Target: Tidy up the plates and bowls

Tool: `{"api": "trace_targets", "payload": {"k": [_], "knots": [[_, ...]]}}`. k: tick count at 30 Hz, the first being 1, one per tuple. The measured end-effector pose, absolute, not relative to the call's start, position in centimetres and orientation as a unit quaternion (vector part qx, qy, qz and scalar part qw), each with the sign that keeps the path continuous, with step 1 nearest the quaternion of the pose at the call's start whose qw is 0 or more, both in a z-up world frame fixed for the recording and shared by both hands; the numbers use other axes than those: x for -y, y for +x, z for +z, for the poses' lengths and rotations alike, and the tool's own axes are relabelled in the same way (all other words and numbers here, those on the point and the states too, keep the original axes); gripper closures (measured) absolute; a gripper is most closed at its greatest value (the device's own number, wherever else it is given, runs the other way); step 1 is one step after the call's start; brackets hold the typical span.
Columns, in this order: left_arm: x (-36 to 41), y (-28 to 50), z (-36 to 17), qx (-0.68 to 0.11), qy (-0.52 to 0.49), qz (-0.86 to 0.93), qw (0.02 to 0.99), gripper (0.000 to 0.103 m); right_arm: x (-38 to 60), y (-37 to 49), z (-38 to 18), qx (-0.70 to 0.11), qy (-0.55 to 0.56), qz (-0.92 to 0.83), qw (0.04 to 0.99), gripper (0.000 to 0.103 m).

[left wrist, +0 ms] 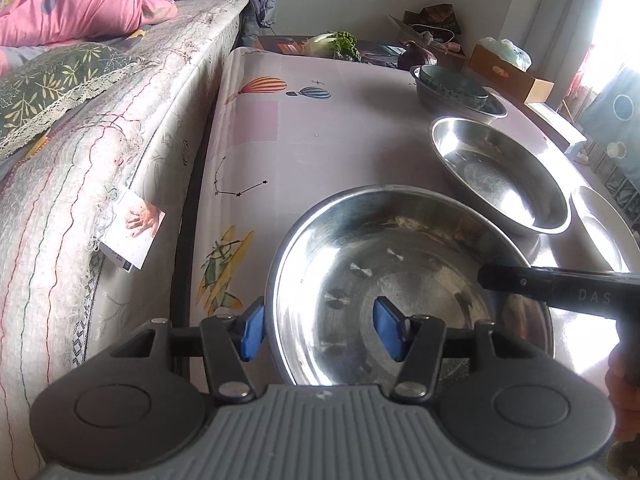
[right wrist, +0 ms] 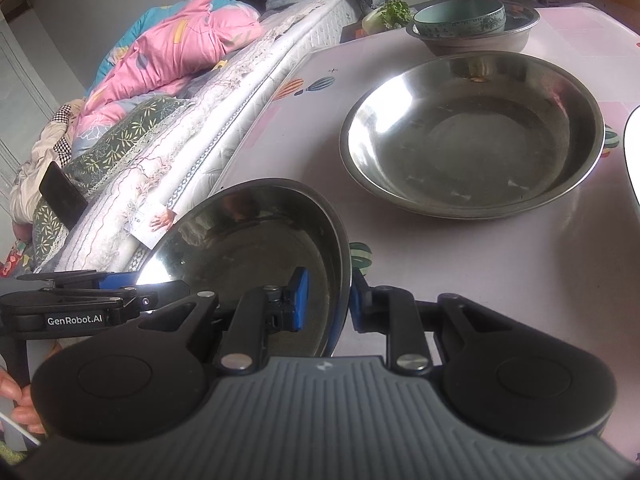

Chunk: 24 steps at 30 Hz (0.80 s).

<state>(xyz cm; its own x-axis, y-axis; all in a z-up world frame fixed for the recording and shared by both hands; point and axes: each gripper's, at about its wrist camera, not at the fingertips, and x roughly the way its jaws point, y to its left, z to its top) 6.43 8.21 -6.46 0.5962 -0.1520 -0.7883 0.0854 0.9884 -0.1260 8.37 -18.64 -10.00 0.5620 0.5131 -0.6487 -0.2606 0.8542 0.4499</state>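
Left gripper (left wrist: pixel 318 334) jaws spread, straddling rim of shiny round steel basin (left wrist: pixel 408 288) at the near edge of pink-clothed bench (left wrist: pixel 320 128); right gripper (right wrist: pixel 329 300) jaws spread astride opposite rim; second steel basin (right wrist: pixel 472 136) just beyond.

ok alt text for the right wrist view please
The right claw straddles the rim of a steel bowl, one finger inside, one outside. Beyond on the pink table sit a second steel bowl and a teal bowl nested in a dark bowl.

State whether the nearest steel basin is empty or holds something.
Empty: the nearest steel basin shows only bare, shiny metal inside, apart from gripper pads at its rim.
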Motion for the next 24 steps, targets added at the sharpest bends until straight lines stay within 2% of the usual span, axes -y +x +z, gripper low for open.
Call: {"api": "trace_targets", "payload": {"k": [12, 24], "knots": [[-7.0, 3.7, -6.3, -0.461, -0.034, -0.106, 0.880, 0.042, 19.7, 7.8, -10.0, -0.413, 0.156, 0.218, 0.870, 0.081], [-6.9, 5.3, -6.3, -0.441, -0.017, -0.083, 0.894, 0.042, 20.2, 7.6, -10.2, -0.410, 0.172, 0.205, 0.872, 0.081]]}}
